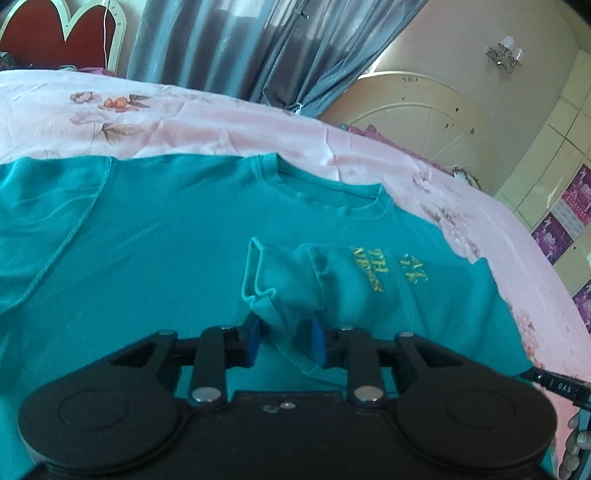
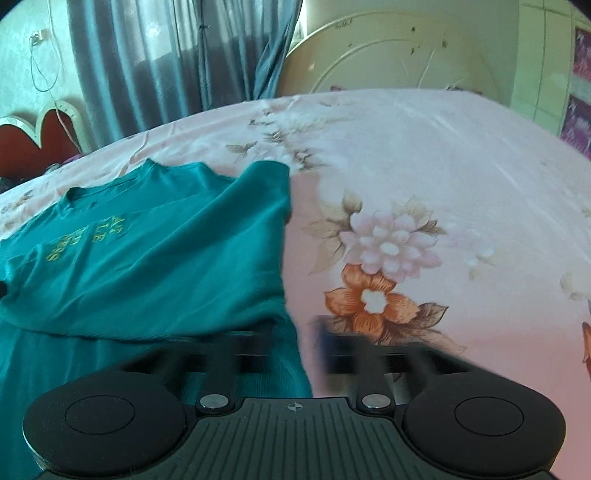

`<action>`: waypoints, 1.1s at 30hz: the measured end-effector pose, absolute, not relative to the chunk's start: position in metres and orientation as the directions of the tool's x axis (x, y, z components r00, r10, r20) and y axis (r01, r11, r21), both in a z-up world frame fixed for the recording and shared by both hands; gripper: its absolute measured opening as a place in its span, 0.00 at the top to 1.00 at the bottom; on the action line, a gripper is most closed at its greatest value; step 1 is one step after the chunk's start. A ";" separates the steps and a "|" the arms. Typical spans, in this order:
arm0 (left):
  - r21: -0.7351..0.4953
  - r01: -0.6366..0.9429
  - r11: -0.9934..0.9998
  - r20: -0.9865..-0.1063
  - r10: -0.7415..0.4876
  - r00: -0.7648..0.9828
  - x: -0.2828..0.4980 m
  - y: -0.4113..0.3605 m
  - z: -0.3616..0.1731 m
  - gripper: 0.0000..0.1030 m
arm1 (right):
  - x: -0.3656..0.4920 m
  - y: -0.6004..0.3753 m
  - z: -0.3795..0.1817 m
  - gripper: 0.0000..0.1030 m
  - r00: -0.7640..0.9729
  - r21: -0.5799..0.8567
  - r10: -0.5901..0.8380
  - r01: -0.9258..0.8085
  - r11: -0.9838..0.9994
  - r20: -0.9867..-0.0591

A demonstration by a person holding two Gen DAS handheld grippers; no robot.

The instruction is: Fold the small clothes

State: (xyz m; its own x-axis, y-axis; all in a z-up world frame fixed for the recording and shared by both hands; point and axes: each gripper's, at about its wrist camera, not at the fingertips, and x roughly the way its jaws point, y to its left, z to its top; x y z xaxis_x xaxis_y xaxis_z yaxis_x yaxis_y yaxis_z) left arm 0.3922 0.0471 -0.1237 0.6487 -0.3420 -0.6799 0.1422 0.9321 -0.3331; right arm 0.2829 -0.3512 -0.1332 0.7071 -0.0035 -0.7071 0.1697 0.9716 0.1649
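Note:
A teal t-shirt (image 1: 155, 236) with yellow lettering lies on a pink floral bedsheet (image 1: 207, 122), neckline toward the far side. My left gripper (image 1: 284, 343) holds a bunched teal sleeve (image 1: 295, 280) between its blue pads (image 1: 253, 341), over the shirt's chest. In the right wrist view the shirt (image 2: 147, 266) lies at the left, its side folded over. My right gripper (image 2: 295, 347) is blurred at the shirt's right edge, with its jaws apart; the shirt's edge runs between them.
The bedsheet (image 2: 424, 166) spreads wide to the right of the shirt. Blue curtains (image 1: 258, 48) and a cream headboard (image 1: 424, 114) stand beyond the bed. A red chair back (image 1: 55, 33) is at the far left.

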 end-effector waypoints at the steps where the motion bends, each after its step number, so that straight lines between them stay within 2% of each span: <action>1: -0.332 0.147 0.932 -0.686 -0.346 0.640 0.394 0.047 -0.127 0.92 | 0.280 -0.350 -0.132 0.92 0.719 0.154 -0.014 0.168 0.974 -0.695; 2: -0.329 0.148 0.933 -0.684 -0.343 0.644 0.395 0.048 -0.126 0.95 | 0.277 -0.346 -0.130 0.92 0.730 0.131 -0.031 0.164 0.978 -0.682; 4: -0.321 0.151 0.935 -0.663 -0.335 0.669 0.390 0.050 -0.122 0.95 | 0.271 -0.343 -0.130 0.92 0.736 0.106 -0.048 0.161 0.981 -0.675; 8: -0.292 0.162 0.943 -0.691 -0.325 0.646 0.391 0.051 -0.131 0.95 | 0.271 -0.345 -0.138 0.92 0.703 0.104 -0.025 0.141 0.984 -0.711; 10: -0.300 0.184 0.936 -0.692 -0.347 0.633 0.389 0.055 -0.127 0.88 | 0.267 -0.350 -0.132 0.92 0.695 0.126 0.015 0.109 0.986 -0.719; 11: -0.314 0.178 0.933 -0.685 -0.353 0.638 0.387 0.060 -0.125 0.68 | 0.262 -0.353 -0.127 0.92 0.706 0.134 0.024 0.102 0.986 -0.708; 12: -0.322 0.167 0.932 -0.667 -0.348 0.659 0.383 0.066 -0.120 0.58 | 0.256 -0.357 -0.122 0.92 0.719 0.139 0.026 0.099 0.985 -0.695; 13: -0.319 0.162 0.934 -0.646 -0.339 0.684 0.380 0.071 -0.116 0.37 | 0.251 -0.361 -0.117 0.92 0.732 0.147 0.021 0.109 0.983 -0.681; 14: -0.314 0.160 0.936 -0.627 -0.331 0.705 0.380 0.075 -0.113 0.29 | 0.249 -0.365 -0.113 0.92 0.740 0.164 0.022 0.120 0.979 -0.672; 16: -0.330 0.167 0.929 -0.620 -0.347 0.704 0.392 0.079 -0.110 0.32 | 0.257 -0.374 -0.107 0.92 0.757 0.207 0.031 0.138 0.968 -0.652; 20: -0.428 0.169 0.888 -0.627 -0.426 0.652 0.432 0.076 -0.120 0.49 | 0.301 -0.381 -0.102 0.92 0.769 0.291 0.056 0.172 0.941 -0.637; 22: -0.452 0.164 0.877 -0.642 -0.447 0.623 0.447 0.071 -0.128 0.50 | 0.325 -0.383 -0.104 0.92 0.773 0.336 0.091 0.164 0.928 -0.628; 24: -0.455 0.162 0.875 -0.652 -0.452 0.609 0.455 0.067 -0.134 0.58 | 0.349 -0.390 -0.111 0.92 0.761 0.363 0.104 0.180 0.914 -0.640; 25: -0.449 0.171 0.877 -0.654 -0.453 0.606 0.456 0.065 -0.135 0.69 | 0.359 -0.396 -0.116 0.92 0.753 0.398 0.121 0.199 0.895 -0.646; 26: -0.440 0.180 0.880 -0.659 -0.453 0.601 0.457 0.063 -0.135 0.92 | 0.368 -0.404 -0.123 0.92 0.746 0.439 0.144 0.214 0.873 -0.650; 27: -0.433 0.189 0.882 -0.664 -0.453 0.594 0.457 0.062 -0.137 0.95 | 0.376 -0.411 -0.129 0.92 0.738 0.476 0.166 0.230 0.849 -0.654; 30: -0.391 0.218 0.894 -0.640 -0.434 0.634 0.448 0.059 -0.134 0.96 | 0.387 -0.423 -0.145 0.92 0.722 0.538 0.233 0.223 0.813 -0.652; 33: -0.346 0.163 0.924 -0.560 -0.343 0.754 0.424 0.066 -0.125 0.96 | 0.388 -0.419 -0.151 0.92 0.709 0.478 0.216 0.192 0.857 -0.672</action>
